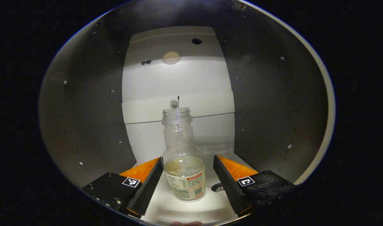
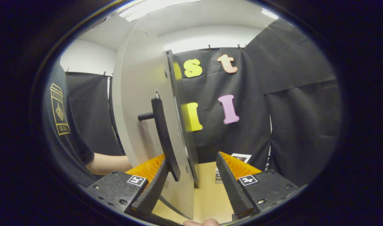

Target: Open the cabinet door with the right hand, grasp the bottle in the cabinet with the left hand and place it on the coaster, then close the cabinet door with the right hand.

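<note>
Bottle label: the print on the bottle [image 1: 184,163] is too small for us to make out.
Person: we see a sleeve [image 2: 61,125] and forearm, the rest cut off at the edge.
Cabinet door: the cabinet door [image 2: 141,103] hides the booth behind it.
Handle: the handle [image 2: 163,138] runs down behind a finger of the right gripper [image 2: 191,185].

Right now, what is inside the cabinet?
One capless clear bottle stands on the cabinet floor between the open left claw fingers, some pale liquid at its bottom. A small fitting on the back panel is partly covered by the bottle's neck.
</note>
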